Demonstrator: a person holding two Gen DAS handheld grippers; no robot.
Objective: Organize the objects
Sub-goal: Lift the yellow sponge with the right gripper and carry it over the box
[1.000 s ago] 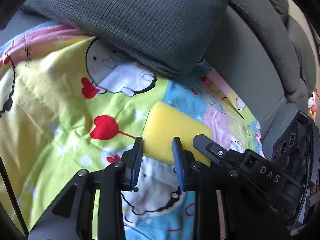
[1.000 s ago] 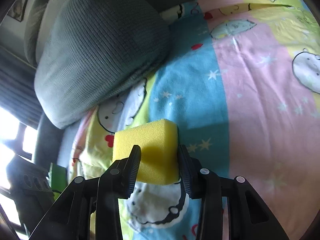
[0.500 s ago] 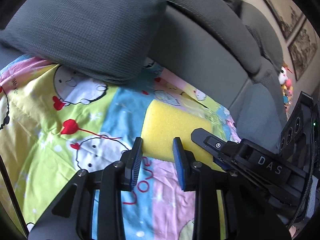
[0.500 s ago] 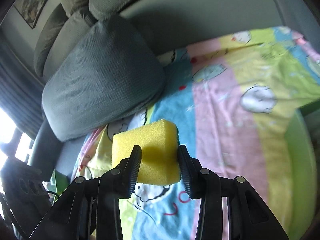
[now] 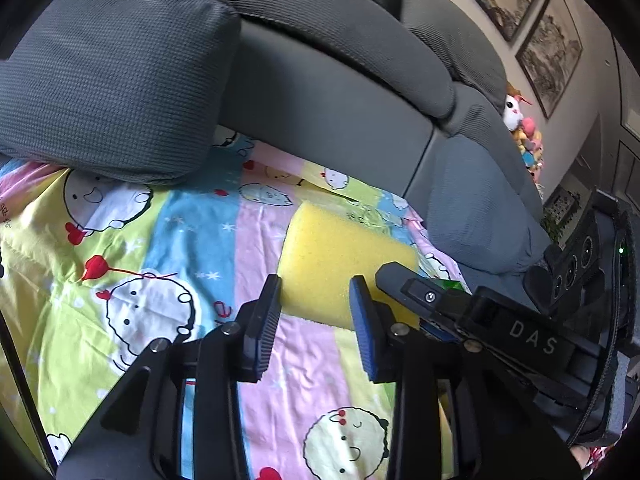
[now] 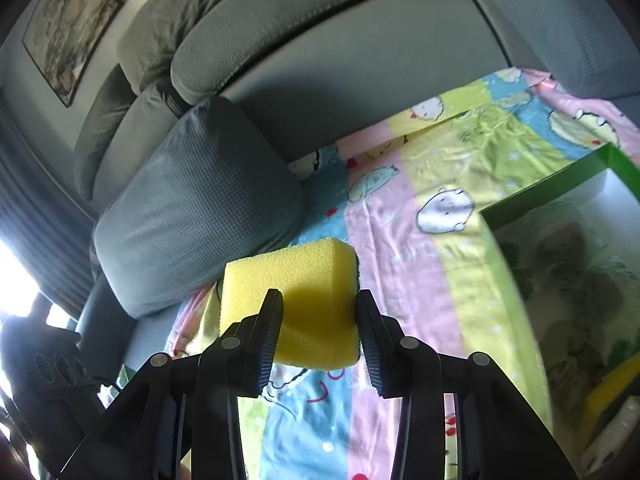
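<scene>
My right gripper (image 6: 318,334) is shut on a yellow sponge (image 6: 296,288) with a dark green scouring side and holds it in the air above the cartoon-print blanket (image 6: 404,240). In the left wrist view the same sponge (image 5: 340,260) shows beyond my left gripper (image 5: 314,324), which is open and empty; the sponge sits past its fingertips, held by the right gripper (image 5: 408,300) coming in from the right. A green-rimmed box (image 6: 576,280) with a white inside lies at the right of the right wrist view.
A grey pillow (image 5: 104,84) leans on the grey sofa back (image 5: 328,92); it also shows in the right wrist view (image 6: 196,208). Plush toys (image 5: 520,128) sit on the sofa's far end. Framed pictures (image 5: 548,44) hang on the wall.
Both grippers have risen and swung right, away from the pillow; the sponge stays in the right gripper. The green box has come into the right wrist view.
</scene>
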